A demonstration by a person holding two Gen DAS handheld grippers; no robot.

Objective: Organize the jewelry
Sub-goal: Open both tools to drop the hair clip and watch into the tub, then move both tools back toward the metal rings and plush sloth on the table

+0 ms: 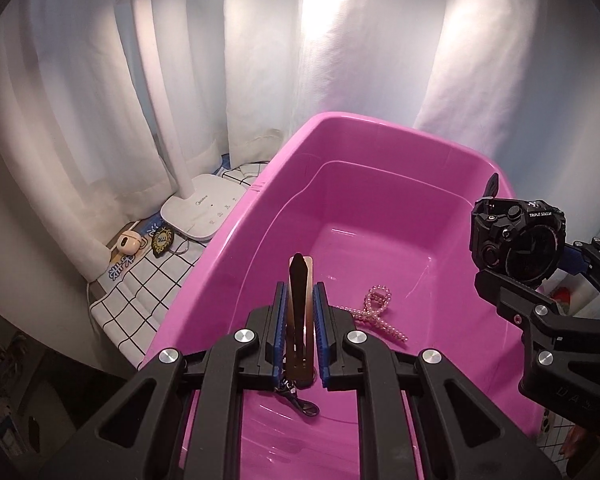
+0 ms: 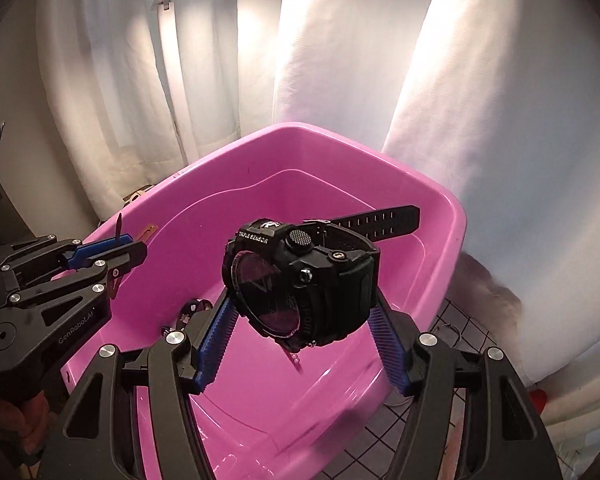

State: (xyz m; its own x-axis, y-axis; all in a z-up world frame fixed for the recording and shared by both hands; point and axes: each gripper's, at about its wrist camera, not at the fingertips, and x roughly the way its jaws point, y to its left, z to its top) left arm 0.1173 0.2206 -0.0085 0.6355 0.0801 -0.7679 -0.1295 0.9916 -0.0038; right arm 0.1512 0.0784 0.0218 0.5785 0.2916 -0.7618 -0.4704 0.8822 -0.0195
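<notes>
Left wrist view: glossy pink plastic tub (image 1: 380,184) w/ rounded corners and smooth walls, sitting on a white cloth w/ black grid lines (image 1: 140,292). White pleated curtains (image 1: 340,60) behind. L gripper (image 1: 300,320), black frame w/ ribbed blue pads, is nearly closed, pinching a flat brown hair clip (image 1: 299,300) that stands upright betw. the pads, tapered tip sticking up past them; clip hangs over the tub interior. On the tub floor just right of the L gripper lies a pearl-beaded bow clip (image 1: 374,308), pinkish, looped shape. A small dark metal clasp (image 1: 300,398) lies on the tub floor under the gripper. Left of the tub: white lamp base (image 1: 204,212) w/ slim upright arm, a cream earbud case (image 1: 126,242) and a black-gold badge (image 1: 162,240) on the cloth. Right wrist view: R gripper (image 2: 304,312) w/ jaws spread wide, blue pads pressing both sides of a chunky black sports watch (image 2: 300,280), matte rubbery case, round glass face tilted toward the cam, knurled knob on its side, perforated strap sticking out to the right. Watch is held in the air above the tub, not touching it. Both grippers sit near each other over the tub, L one at the left rim side in this view.
</notes>
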